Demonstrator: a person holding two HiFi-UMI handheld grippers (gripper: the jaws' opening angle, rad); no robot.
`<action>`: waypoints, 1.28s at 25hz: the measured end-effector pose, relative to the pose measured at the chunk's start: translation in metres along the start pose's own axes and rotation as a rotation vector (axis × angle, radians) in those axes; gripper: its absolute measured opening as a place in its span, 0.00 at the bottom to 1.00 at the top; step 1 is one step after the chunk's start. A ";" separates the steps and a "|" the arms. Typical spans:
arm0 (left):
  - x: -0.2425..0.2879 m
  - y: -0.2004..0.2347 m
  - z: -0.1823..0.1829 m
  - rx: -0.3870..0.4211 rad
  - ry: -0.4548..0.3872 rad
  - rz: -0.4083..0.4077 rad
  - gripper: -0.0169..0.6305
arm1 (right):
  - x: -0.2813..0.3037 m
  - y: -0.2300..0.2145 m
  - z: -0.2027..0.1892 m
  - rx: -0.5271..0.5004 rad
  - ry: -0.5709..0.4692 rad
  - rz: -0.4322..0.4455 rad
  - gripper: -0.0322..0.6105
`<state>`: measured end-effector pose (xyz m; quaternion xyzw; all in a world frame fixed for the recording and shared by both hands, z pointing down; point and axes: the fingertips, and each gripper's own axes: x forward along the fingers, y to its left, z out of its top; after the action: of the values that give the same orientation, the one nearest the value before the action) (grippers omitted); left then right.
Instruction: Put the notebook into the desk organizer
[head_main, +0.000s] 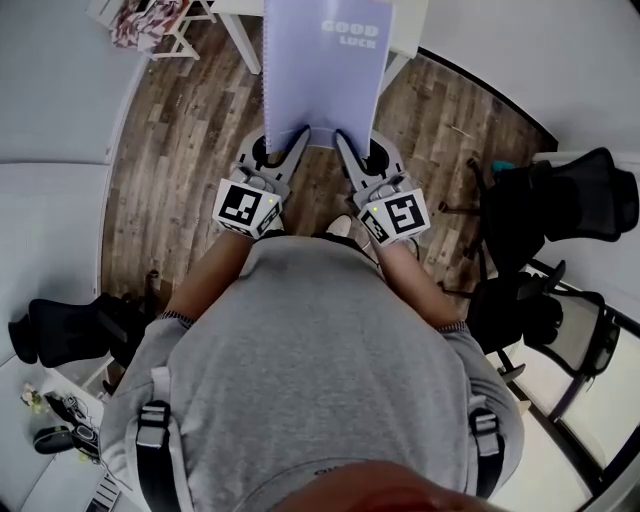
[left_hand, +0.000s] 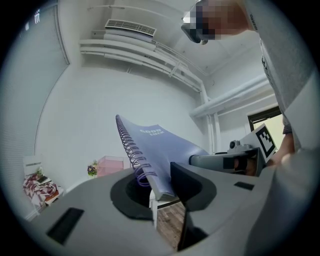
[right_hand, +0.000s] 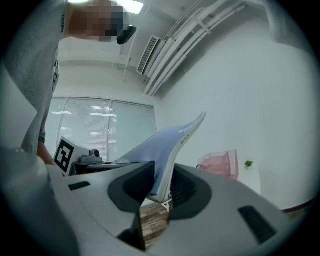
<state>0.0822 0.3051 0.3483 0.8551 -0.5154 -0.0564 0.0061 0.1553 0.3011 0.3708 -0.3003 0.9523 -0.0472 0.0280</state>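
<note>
We are in the carrying step. The lavender spiral-bound notebook (head_main: 325, 70) is off any surface, held out flat at our 12 o'clock above the brown wood-plank floor (head_main: 170, 160).

The left gripper (head_main: 298, 138) clamps the notebook's near edge at its 7 o'clock corner, by the wire spiral. The right gripper (head_main: 343, 142) clamps the same edge at the 5 o'clock corner. Each gripper view shows its jaws drawn narrow, with the pads pressing on the stack of pages, so both grips look firm to us.

The pink box-shaped desk organizer (left_hand: 111, 165) stands against the far white wall. It lies at 9 o'clock of the notebook in the left gripper view and at 3 o'clock in the right gripper view. In the head view the notebook seems to cover it.

We judge the task about midway: notebook lifted, not yet delivered. Next we need to walk it toward 12 o'clock, tip it upright and line one edge up with an organizer slot. One gripper probably has to let go so the book can slide in.
</note>
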 end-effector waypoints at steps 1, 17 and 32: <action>0.002 -0.001 -0.001 0.001 0.002 0.004 0.22 | -0.001 -0.002 0.000 0.001 0.001 0.004 0.19; 0.035 -0.003 -0.025 -0.013 0.046 0.118 0.22 | 0.005 -0.044 -0.015 0.043 0.030 0.115 0.19; 0.094 0.164 -0.030 -0.047 0.054 0.038 0.22 | 0.173 -0.081 -0.029 0.049 0.086 0.048 0.19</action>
<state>-0.0158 0.1441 0.3810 0.8460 -0.5296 -0.0454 0.0413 0.0576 0.1372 0.4036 -0.2744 0.9581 -0.0825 -0.0043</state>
